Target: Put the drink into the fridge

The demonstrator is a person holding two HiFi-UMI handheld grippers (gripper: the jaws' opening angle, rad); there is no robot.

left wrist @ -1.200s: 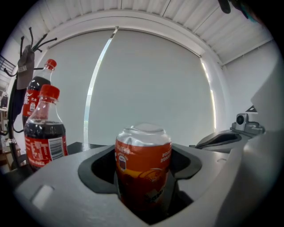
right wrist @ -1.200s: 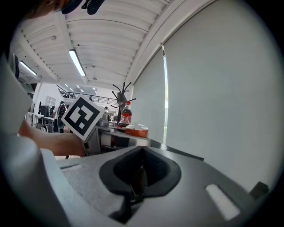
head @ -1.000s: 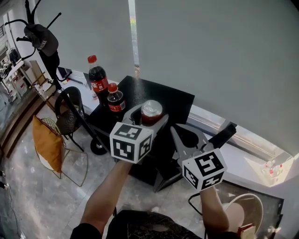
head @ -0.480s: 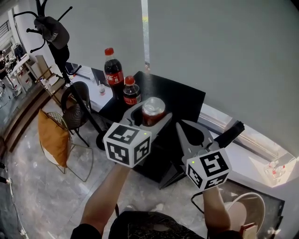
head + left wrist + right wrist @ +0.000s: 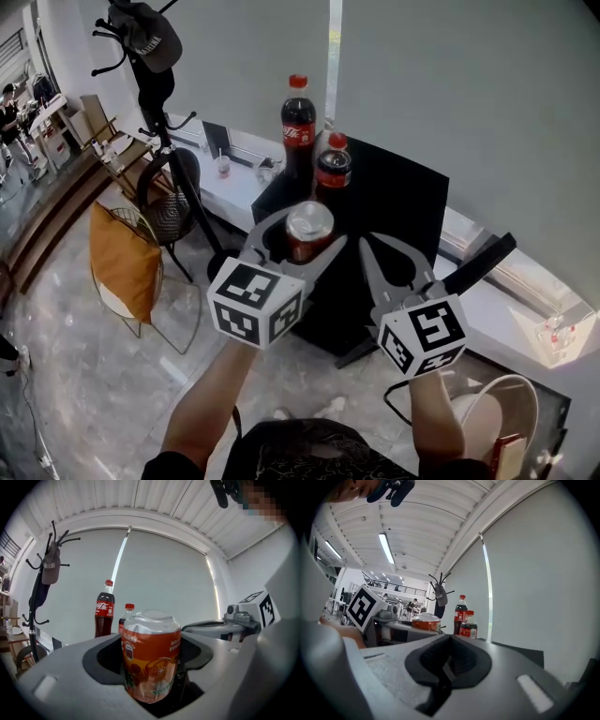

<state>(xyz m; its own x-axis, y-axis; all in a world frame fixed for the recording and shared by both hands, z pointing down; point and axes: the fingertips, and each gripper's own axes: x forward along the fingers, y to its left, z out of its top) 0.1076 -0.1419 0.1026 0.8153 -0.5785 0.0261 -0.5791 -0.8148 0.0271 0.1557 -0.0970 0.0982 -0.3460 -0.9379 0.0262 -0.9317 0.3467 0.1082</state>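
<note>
Standing by, I would say the job is at its carrying stage: the drink has been picked up, and getting it into the fridge is all left to do.

Well to the left of the black cabinet [image 5: 403, 211] is a coat stand [image 5: 159, 103] with a cap on it, and below that a wire chair with an orange cushion [image 5: 122, 267]. A white surface [image 5: 234, 187] runs along the wall up to the cabinet's left side. On the cabinet's top, at its far left corner, stand a tall cola bottle [image 5: 298, 122] and a short cola bottle [image 5: 333, 169], close together.

In front of the cabinet, the left tongs [image 5: 305, 234] are clamped round an orange can [image 5: 308, 228], upright and held off the floor. To their right, also in front of the cabinet, the right tongs [image 5: 367, 246] are closed on nothing.

That cabinet may well be the fridge, though I see no handle or open door. What remains, I judge, is opening it with the free tongs and setting the can inside.

Only the head view shows the cabinet whole and both arms before it. The left gripper view alone shows the can's dented shoulder and fruit print, pressed between the pads. The right gripper view alone shows its tips meeting, and a lit hall with people far off to the left.
</note>
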